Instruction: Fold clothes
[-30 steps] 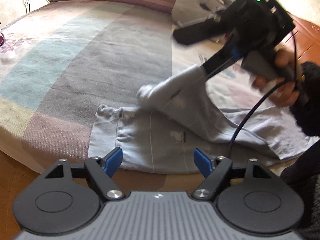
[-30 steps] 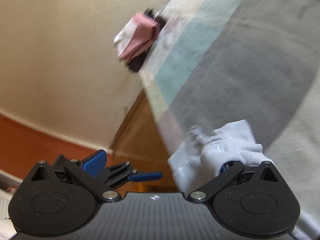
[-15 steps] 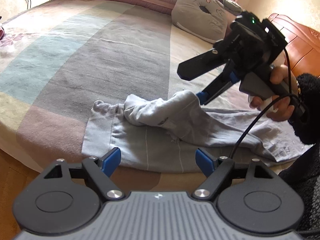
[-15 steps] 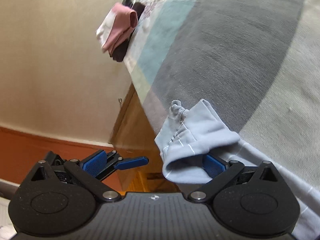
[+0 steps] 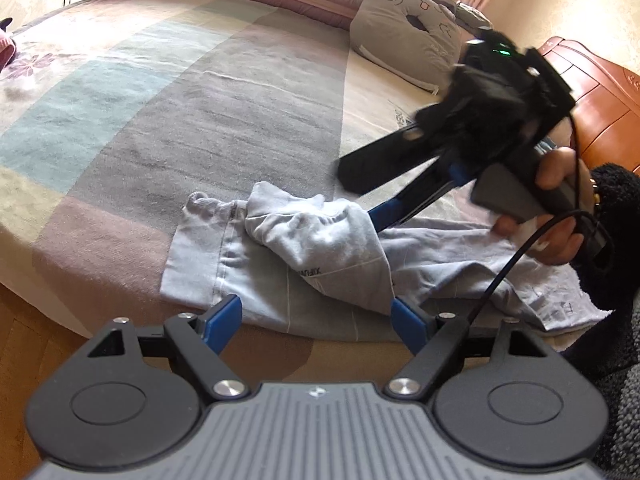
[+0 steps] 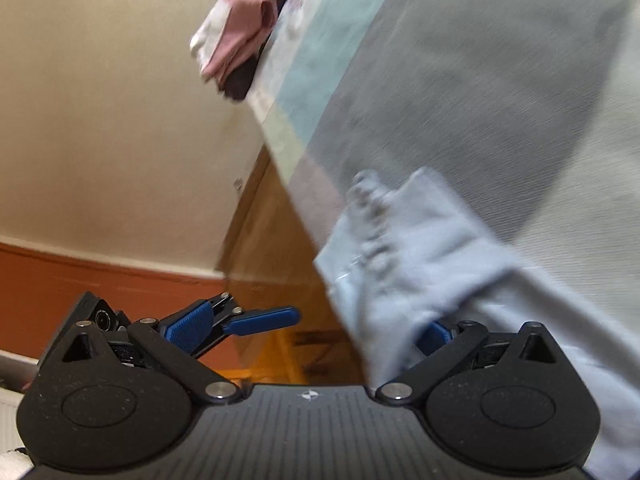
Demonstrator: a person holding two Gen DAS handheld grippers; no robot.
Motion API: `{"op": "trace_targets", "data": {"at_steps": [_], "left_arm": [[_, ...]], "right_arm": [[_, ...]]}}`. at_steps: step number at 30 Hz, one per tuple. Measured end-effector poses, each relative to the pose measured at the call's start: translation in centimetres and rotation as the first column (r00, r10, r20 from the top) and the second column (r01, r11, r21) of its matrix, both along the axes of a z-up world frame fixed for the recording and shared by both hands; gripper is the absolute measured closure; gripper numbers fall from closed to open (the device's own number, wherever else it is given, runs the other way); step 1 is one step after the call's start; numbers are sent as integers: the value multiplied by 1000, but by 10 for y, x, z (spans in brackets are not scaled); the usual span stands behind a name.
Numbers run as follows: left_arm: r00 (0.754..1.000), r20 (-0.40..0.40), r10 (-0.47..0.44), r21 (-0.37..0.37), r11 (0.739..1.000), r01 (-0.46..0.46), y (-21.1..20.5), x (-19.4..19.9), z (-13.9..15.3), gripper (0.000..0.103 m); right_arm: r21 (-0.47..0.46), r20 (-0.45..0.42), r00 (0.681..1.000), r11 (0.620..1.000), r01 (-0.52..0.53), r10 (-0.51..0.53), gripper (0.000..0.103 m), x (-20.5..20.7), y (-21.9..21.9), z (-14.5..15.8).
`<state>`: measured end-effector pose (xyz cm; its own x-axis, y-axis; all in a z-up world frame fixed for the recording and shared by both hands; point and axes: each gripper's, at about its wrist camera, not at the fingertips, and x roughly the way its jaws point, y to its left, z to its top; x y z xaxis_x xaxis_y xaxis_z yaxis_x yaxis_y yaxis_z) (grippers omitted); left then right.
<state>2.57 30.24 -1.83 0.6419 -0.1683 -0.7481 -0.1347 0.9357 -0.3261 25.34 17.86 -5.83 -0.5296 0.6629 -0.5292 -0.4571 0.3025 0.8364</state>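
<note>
Dropped trouser leg point(image 5: 320, 240) onto waistband at bed's point(image 5: 200, 120) near edge; right jaws apart, released; left jaws wide, empty.

Pale blue garment point(image 5: 320, 248): small dark print on the folded-over flap, ahead of the left gripper's right finger, reads roughly "XIFUN", inverted and cut off by the fold. Faint marks near its far-right hem, not legible. Dark lettering on the bedsheet point(image 5: 400, 118), beyond the right-hand gripper, too small to read.
</note>
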Motion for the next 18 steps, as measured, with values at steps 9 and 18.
{"op": "trace_targets", "data": {"at_steps": [9,18], "left_arm": [[998,-63,-18,61,998,22,-21,39,-1,21],[973,-200,118,294,954,-55,-59,76,-18,21]], "right_arm": [[17,166,947,961,275,-274,0,54,-136,36],[58,324,819,874,483,-474,0,50,-248,44]]}}
